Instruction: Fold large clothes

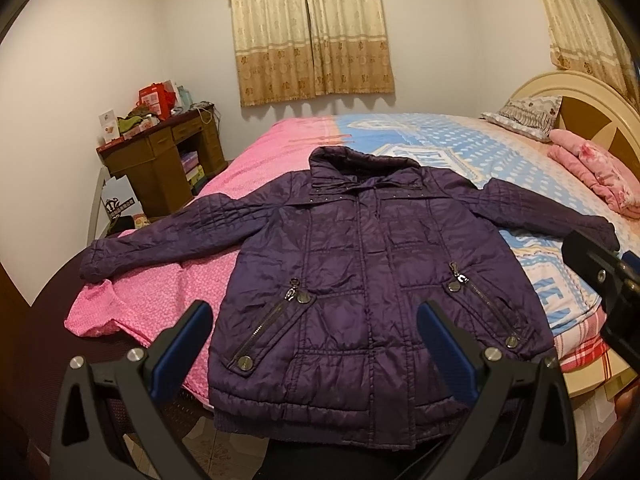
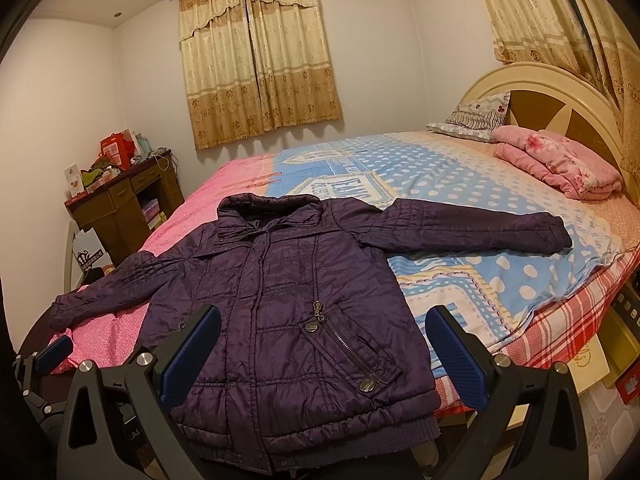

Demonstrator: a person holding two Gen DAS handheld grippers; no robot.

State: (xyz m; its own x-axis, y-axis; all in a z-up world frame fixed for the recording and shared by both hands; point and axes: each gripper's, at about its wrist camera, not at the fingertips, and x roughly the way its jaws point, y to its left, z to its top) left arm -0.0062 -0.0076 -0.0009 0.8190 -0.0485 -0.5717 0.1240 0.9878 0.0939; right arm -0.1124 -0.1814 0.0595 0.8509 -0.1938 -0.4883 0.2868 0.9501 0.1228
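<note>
A dark purple quilted jacket (image 1: 360,264) lies flat, front up, on the bed (image 1: 480,148), both sleeves spread sideways and its hem at the near edge. It also shows in the right wrist view (image 2: 288,296). My left gripper (image 1: 314,340) is open and empty, held above the jacket's lower part. My right gripper (image 2: 324,344) is open and empty, over the jacket's lower right side. The right gripper shows at the right edge of the left wrist view (image 1: 604,276). The left gripper shows at the lower left of the right wrist view (image 2: 48,356).
A pink sheet (image 1: 256,152) covers the bed's left part, a blue dotted one the right. A folded pink blanket (image 2: 560,164) and a pillow (image 2: 472,120) lie by the headboard (image 2: 560,104). A cluttered wooden desk (image 1: 160,152) stands at the far left wall.
</note>
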